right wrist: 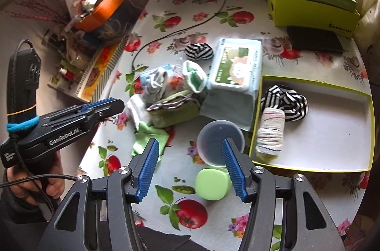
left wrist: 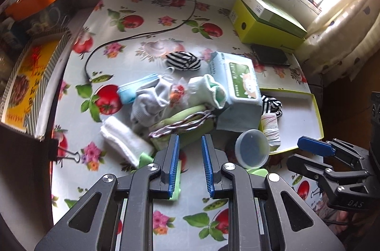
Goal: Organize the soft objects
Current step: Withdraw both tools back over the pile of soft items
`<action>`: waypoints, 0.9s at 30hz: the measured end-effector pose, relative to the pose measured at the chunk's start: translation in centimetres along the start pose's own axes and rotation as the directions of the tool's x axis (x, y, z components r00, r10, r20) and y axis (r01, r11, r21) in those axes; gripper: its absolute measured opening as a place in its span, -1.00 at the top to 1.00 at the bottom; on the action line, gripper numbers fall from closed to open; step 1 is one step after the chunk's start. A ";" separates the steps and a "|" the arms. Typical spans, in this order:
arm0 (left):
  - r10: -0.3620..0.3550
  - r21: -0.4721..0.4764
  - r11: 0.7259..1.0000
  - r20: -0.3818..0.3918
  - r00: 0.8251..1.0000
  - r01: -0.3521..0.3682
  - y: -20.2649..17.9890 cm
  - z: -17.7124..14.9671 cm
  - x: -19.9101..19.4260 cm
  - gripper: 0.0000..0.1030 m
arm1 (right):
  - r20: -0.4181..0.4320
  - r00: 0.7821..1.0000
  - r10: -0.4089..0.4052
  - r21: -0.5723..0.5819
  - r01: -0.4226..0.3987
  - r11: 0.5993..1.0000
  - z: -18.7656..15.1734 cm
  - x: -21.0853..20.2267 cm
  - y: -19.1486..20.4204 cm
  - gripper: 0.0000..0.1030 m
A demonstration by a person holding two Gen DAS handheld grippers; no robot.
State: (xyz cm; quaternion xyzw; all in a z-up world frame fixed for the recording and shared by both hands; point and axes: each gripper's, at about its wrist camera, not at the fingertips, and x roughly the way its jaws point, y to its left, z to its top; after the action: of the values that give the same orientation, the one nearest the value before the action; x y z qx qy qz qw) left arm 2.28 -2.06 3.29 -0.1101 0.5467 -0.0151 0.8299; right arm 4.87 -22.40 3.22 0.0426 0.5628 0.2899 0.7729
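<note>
tray (right wrist: 315, 169): striped cloth (right wrist: 288, 101), rolled sock (right wrist: 270, 132) | left gripper (left wrist: 190, 151): released | right gripper (right wrist: 190, 156): released

The wipes pack (left wrist: 239, 87) hides part of the striped cloth (left wrist: 273, 106); its label print is unreadable.

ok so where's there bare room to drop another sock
The shallow tray is bare across its right half, beside the striped cloth and rolled sock. The tablecloth is free at the back between the black cable and green box. Crowded: the sock heap left of the wipes pack.
</note>
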 end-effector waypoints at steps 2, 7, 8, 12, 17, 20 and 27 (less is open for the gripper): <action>0.003 -0.020 1.000 0.000 1.000 -0.003 0.8 -0.3 -0.2 0.60 | 0.000 1.000 0.003 -0.012 -0.003 1.000 -0.1 -0.1 0.6 -0.08; 0.018 -0.078 0.997 0.001 1.000 -0.018 2.9 -0.9 -0.6 0.60 | -0.004 1.000 0.010 -0.049 -0.010 0.999 0.0 -0.3 1.8 -0.08; 0.021 -0.088 0.996 0.000 1.000 -0.021 3.3 -1.0 -0.6 0.60 | -0.003 1.000 0.011 -0.054 -0.011 0.998 0.1 -0.3 2.0 -0.08; 0.031 -0.127 0.991 -0.001 1.000 -0.031 4.7 -1.4 -0.7 0.60 | -0.006 1.000 0.013 -0.071 -0.013 0.997 0.4 -0.3 2.5 -0.08; 0.035 -0.150 0.988 -0.007 0.999 -0.036 5.6 -1.5 -0.6 0.60 | -0.011 1.000 0.017 -0.083 -0.017 0.996 0.7 0.0 3.0 -0.08; 0.036 -0.155 0.987 -0.009 0.999 -0.037 5.8 -1.5 -0.6 0.60 | -0.012 1.000 0.020 -0.088 -0.021 0.996 1.0 0.1 3.2 -0.08; 0.035 -0.168 0.985 -0.015 0.999 -0.037 6.3 -1.3 -0.4 0.60 | -0.017 1.000 0.020 -0.089 -0.021 0.996 1.1 0.4 3.4 -0.08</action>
State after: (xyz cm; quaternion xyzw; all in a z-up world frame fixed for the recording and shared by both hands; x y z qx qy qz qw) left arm 0.33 3.97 1.93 -0.1695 0.5530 0.0455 0.8145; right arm 4.63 -19.12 4.59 0.0114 0.5548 0.3231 0.7666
